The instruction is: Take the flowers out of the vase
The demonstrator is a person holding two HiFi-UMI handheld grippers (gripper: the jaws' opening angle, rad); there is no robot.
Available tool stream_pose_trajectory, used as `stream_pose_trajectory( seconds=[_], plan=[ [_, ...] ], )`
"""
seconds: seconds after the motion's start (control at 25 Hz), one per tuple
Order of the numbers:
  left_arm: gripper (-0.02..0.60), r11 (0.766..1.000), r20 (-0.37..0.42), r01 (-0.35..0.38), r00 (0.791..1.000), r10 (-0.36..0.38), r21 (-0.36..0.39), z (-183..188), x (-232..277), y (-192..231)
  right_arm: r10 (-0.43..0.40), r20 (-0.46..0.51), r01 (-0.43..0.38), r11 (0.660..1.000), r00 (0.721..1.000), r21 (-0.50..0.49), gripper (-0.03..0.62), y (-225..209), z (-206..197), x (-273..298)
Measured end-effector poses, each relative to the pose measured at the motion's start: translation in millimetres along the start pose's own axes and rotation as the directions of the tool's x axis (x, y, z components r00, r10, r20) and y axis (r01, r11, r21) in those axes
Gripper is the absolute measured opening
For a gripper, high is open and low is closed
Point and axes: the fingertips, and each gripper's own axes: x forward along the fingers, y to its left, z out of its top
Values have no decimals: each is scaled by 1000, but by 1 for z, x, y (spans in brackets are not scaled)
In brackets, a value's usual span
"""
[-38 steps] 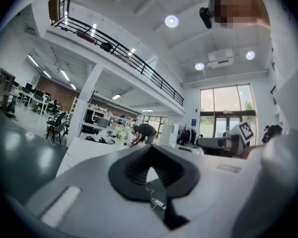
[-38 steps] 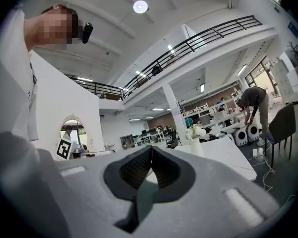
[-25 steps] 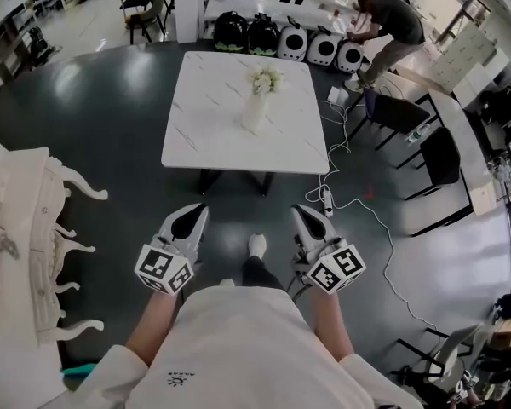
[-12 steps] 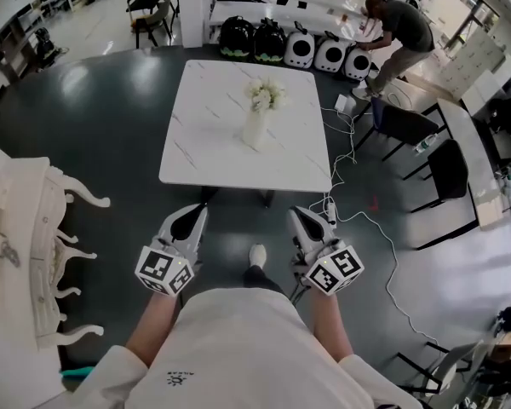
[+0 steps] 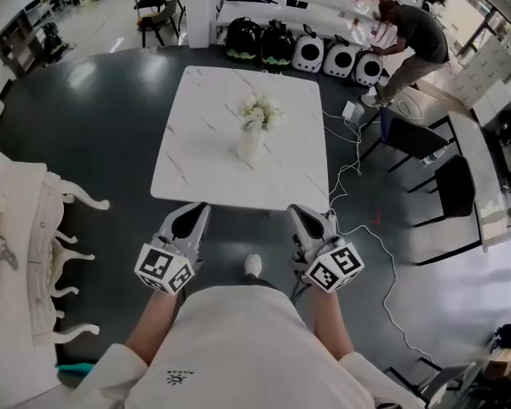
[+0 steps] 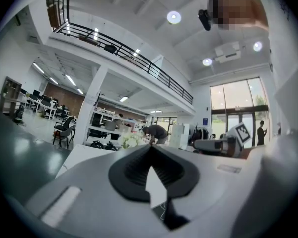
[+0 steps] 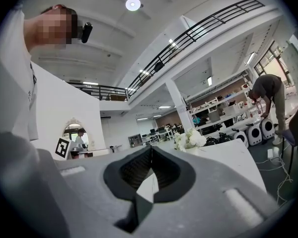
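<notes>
The left gripper [image 5: 201, 208] is shut tight and holds nothing. The right gripper [image 5: 295, 210] is shut too, with nothing in it. They are side by side and point toward the white table [image 5: 196, 152], near its front edge. A white vase [image 5: 249, 146] stands in the middle of the table with white flowers [image 5: 258, 112] in it, well away from both grippers. A white cable [image 5: 368, 207] lies on the dark floor to the right.

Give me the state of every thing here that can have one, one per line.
flowers, in the vase, untouched
vase, upright on the table
left gripper, shut, empty, away from the vase
right gripper, shut, empty, away from the vase
</notes>
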Motion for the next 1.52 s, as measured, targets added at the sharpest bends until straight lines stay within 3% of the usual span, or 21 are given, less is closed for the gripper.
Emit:
stream_pose_trajectory(
  seconds=[0.52,0.92,1.52],
  plan=[
    [-11,998,-23,-45,999,46,36,-1,93,0,57,11,-58,998,998,32,2,-88,20,27],
    [-11,996,-14,-90,996,91,21,-7,137,10,94,-2,-94,994,996,59,2,-134,18,45],
    [-11,993,-23,-116,993,116,5,-2,153,36,118,-23,-117,991,993,71,2,-147,25,76]
  ],
)
